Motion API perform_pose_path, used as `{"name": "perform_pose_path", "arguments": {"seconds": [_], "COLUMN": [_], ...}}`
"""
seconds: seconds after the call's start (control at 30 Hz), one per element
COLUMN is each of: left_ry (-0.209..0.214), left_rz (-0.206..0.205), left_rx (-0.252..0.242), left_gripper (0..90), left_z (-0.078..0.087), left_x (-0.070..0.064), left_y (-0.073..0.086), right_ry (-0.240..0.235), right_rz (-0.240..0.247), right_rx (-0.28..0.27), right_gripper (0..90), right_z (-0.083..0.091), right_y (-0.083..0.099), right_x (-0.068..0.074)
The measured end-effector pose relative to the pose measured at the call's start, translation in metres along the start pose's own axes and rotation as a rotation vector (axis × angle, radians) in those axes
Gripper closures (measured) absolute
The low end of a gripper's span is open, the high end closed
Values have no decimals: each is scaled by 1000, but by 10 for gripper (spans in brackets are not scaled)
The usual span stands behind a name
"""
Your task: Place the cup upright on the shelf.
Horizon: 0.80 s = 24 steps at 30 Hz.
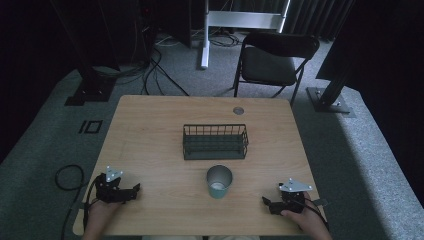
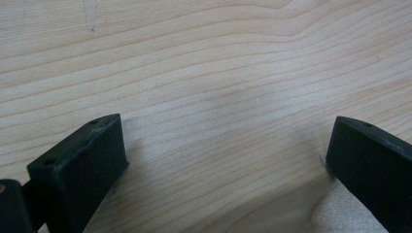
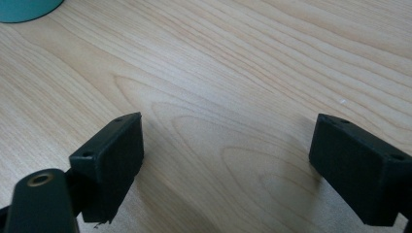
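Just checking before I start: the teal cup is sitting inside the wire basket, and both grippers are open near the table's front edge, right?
Not quite. The teal cup stands on the table in front of the wire basket, apart from it, as the high view shows. The left gripper and right gripper are indeed open near the front edge.

Both grippers are black, each topped by a grey three-cornered plate and trailing a black cable: the left gripper [image 1: 131, 192], the right gripper [image 1: 268, 202]. Blocky jaws carry small screw holes.
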<state>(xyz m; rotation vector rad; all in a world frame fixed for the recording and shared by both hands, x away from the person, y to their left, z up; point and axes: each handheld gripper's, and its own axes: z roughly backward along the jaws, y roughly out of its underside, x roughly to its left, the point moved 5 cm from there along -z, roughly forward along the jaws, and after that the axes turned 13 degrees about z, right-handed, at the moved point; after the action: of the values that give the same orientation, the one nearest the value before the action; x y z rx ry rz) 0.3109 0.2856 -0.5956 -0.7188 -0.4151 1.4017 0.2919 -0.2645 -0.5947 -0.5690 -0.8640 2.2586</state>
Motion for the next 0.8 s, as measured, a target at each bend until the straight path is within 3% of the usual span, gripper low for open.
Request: {"name": "perform_pose_path", "arguments": {"seconds": [0.8], "left_ry": [0], "left_rz": [0], "left_rx": [-1], "left_gripper": [15], "left_z": [0], "left_x": [0], "left_y": [0], "right_ry": [-3], "right_rz": [4], "right_rx": [0], "right_gripper": [121], "right_z": [1], "right_y": [0], "right_x": [2]}}
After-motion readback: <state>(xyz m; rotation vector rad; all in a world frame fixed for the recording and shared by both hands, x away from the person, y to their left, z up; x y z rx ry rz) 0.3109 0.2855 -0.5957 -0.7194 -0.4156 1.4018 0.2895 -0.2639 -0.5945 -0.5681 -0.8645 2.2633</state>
